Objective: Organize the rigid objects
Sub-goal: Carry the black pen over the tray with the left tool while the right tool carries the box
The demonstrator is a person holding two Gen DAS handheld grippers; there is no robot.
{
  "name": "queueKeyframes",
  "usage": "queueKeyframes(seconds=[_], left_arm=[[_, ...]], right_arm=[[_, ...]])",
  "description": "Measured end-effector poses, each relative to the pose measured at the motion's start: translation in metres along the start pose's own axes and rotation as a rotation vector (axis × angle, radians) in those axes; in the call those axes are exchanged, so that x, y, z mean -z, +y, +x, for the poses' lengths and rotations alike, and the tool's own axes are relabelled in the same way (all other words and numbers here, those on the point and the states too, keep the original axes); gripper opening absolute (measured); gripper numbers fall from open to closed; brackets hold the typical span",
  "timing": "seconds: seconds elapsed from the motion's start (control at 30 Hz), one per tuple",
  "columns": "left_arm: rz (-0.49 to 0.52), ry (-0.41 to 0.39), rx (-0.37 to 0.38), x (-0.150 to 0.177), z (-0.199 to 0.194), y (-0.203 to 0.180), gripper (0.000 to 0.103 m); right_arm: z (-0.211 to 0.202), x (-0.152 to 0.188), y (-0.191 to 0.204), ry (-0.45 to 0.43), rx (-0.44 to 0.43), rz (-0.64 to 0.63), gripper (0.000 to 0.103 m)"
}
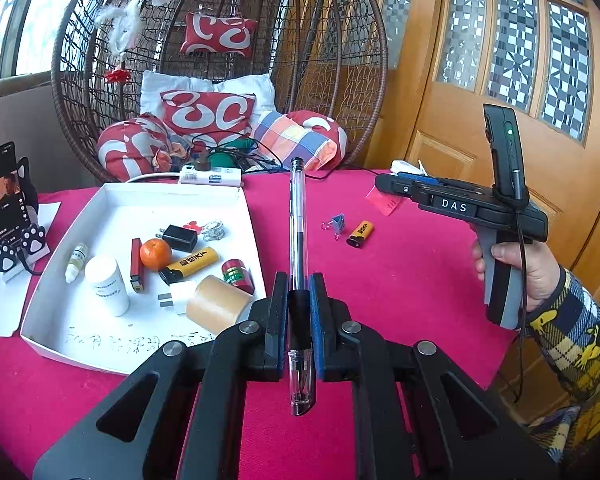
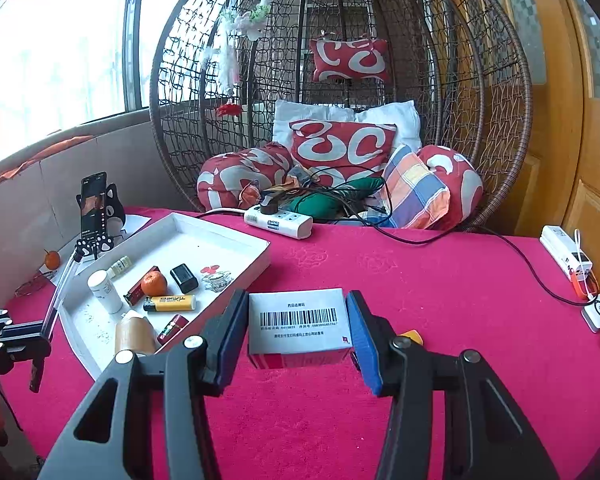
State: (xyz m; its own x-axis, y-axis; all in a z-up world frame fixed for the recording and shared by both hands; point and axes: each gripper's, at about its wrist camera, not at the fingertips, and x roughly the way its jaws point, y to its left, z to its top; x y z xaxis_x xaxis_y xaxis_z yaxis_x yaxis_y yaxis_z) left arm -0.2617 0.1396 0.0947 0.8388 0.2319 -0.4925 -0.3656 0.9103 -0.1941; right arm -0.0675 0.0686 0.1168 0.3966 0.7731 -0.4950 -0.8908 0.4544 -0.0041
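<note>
Sitting at the table's left edge: phone on a stand. Lying just right of it, near the left-back corner: white tray, already holding a dropper bottle, white bottle, red lighter, orange, black charger, yellow lighter, tape roll, red-green can and a white plug.

Pinching a pen near its capped end: left gripper, jaws pressed together on the barrel, pen pointing away toward the back edge, raised above the cloth just right of the tray's near-right corner. Judging the step: carrying the pen to the tray. Doing it well: swinging left over the rim, clearing the tape roll, aiming for the bare strip along the tray's back edge, lowering until the barrel is lying flat, then spreading the jaws so nothing rolls.

Waiting mid-table, right of the pen: blue clip and another yellow lighter, both still loose.

Clamping a small barcoded box by its sides: right gripper, jaws partly spread around it, box lifted off the cloth, right of the tray. Holding it back until the pen is down, avoiding a clash over the rim.

Lying along the right edge: white power bank.
</note>
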Motion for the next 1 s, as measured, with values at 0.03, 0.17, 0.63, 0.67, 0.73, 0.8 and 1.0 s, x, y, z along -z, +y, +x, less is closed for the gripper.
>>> queueKeyframes(seconds=[0.03,0.17,0.63,0.67,0.73,0.8,1.0], left_arm=[[-0.002,-0.003,-0.002,0.000,-0.001,0.001,0.009],[-0.012,-0.014,-0.008,0.001,-0.007,0.006,0.009],[-0.061,-0.051,-0.044,0.005,-0.025,0.033,0.009],[-0.066,-0.053,-0.049,0.005,-0.026,0.036,0.009],[-0.077,-0.057,-0.059,0.006,-0.028,0.041,0.009],[-0.084,-0.061,-0.069,0.007,-0.031,0.046,0.009],[-0.108,-0.072,-0.092,0.006,-0.034,0.061,0.009]], right_arm=[[0.000,-0.001,0.002,0.000,-0.001,-0.003,0.050],[-0.002,-0.003,0.008,-0.001,-0.008,-0.016,0.050],[0.002,-0.008,0.031,0.011,-0.028,-0.058,0.050],[0.003,-0.009,0.032,0.012,-0.029,-0.059,0.050],[0.005,-0.010,0.035,0.015,-0.033,-0.062,0.050],[0.007,-0.010,0.038,0.020,-0.036,-0.067,0.050],[0.015,-0.010,0.046,0.037,-0.047,-0.074,0.050]])
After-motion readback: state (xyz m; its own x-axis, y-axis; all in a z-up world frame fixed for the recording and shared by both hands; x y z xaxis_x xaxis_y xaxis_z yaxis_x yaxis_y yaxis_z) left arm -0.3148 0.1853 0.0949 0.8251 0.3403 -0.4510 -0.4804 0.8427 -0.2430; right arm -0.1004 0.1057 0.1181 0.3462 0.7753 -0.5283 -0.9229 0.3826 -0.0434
